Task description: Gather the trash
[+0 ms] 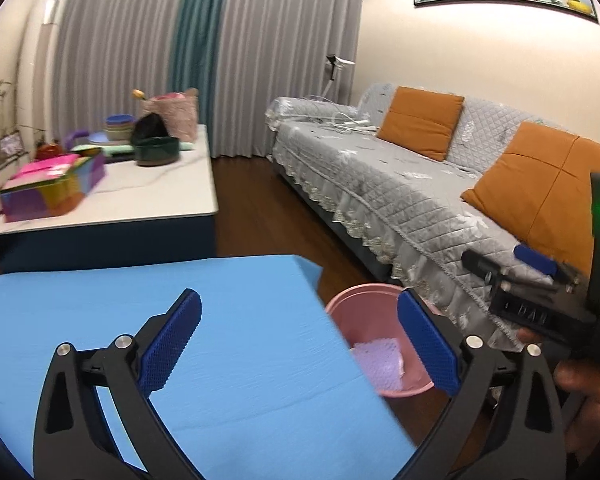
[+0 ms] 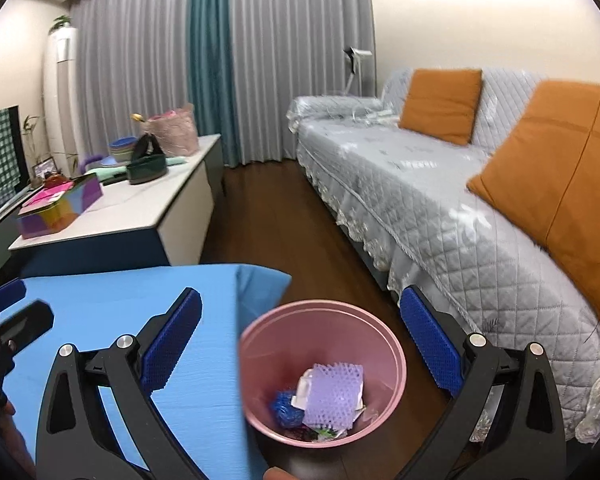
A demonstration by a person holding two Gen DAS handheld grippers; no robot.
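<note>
A pink bin (image 2: 324,368) stands on the wooden floor beside the blue-covered table (image 2: 120,344). Inside it lie a purple foam net (image 2: 334,396), a blue crumpled piece (image 2: 286,408) and other scraps. My right gripper (image 2: 300,344) hangs above the bin, open, with nothing between its blue pads (image 2: 430,344). My left gripper (image 1: 300,344) is open too, over the table's right edge, and it holds nothing. In the left wrist view the bin (image 1: 380,344) shows the purple net (image 1: 378,360), and the right gripper's body (image 1: 540,300) sits at the right edge in a hand.
A grey-covered sofa (image 2: 440,208) with orange cushions (image 2: 440,104) runs along the right. A white coffee table (image 2: 112,216) behind carries a colourful box (image 2: 60,204), bowls and a dark basket (image 2: 146,166). Dark wooden floor (image 2: 284,232) lies between them.
</note>
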